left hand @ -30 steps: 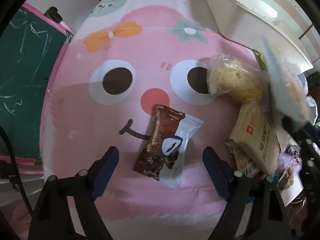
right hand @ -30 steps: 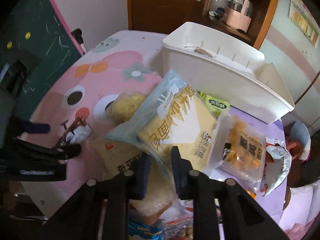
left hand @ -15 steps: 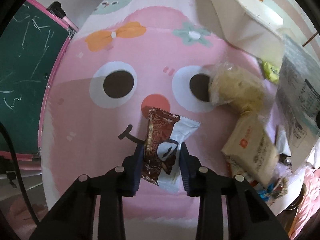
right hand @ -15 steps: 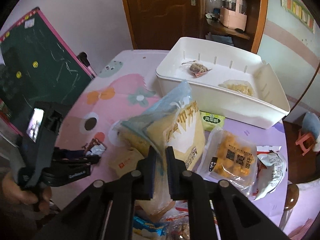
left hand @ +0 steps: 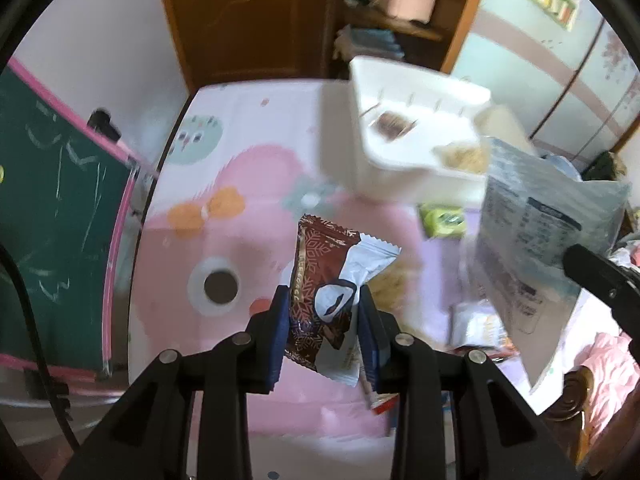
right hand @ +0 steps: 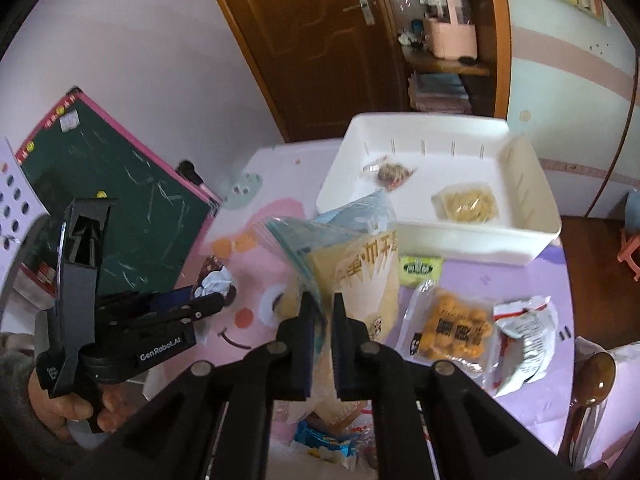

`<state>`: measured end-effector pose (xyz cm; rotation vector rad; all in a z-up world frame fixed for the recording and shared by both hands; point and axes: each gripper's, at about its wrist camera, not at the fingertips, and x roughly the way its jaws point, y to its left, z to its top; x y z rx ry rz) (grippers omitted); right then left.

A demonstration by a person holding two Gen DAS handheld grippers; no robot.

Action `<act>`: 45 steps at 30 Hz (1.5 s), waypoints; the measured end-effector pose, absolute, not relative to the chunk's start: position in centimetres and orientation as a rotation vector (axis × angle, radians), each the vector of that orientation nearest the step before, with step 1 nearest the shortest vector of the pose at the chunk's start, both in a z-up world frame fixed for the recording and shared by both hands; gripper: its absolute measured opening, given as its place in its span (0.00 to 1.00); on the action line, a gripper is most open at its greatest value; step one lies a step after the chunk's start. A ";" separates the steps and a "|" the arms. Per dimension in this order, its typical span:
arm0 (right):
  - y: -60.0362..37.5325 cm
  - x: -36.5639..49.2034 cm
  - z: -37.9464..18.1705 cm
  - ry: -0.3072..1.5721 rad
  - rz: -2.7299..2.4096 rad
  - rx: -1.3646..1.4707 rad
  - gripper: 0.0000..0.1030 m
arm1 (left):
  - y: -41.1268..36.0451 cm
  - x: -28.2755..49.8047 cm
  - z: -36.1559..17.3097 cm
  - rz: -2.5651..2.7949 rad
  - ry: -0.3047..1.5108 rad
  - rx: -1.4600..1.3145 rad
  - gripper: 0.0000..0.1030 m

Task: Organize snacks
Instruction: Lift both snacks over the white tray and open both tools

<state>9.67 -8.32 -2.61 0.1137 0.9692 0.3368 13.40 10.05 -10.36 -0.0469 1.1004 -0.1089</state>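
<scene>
**Two snack packets held clear of the table, short of the white bin**

A brown-and-white foil snack packet (left hand: 328,300) is clamped between the blue-padded fingers of the left gripper (left hand: 323,320) and is held clear of the pink cartoon-face tablecloth (left hand: 224,240). A large clear-and-blue plastic bag of pale yellow snacks (right hand: 356,264) is pinched by its lower edge between the nearly closed fingers of the right gripper (right hand: 321,316), and its upper end is seen just in front of the near wall of the white rectangular plastic bin (right hand: 436,236).

Inside the bin, a small brownish wrapped snack (right hand: 390,170) is seen towards the far left, and a clear pouch of pale noodle-like pieces (right hand: 466,202) towards the near right. Just in front of the bin a small green sachet (right hand: 420,270) is laid on the table; further from the bin, a clear packet of orange puffs (right hand: 452,326) and a torn red-and-white wrapper (right hand: 524,332) are laid side by side. A green chalkboard with a pink frame (right hand: 120,216) is propped well to the left of the bin.
</scene>
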 end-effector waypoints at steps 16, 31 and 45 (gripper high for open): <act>-12.1 11.5 7.0 0.799 0.290 0.115 0.06 | 3.9 15.9 0.0 -0.256 0.950 0.033 0.30; -16.6 20.6 9.8 0.738 0.153 0.076 0.06 | 0.6 27.1 4.6 -0.251 0.867 0.084 0.30; -18.5 28.8 5.3 0.819 0.066 0.078 0.06 | -1.2 35.9 -1.1 -0.240 0.988 0.071 0.30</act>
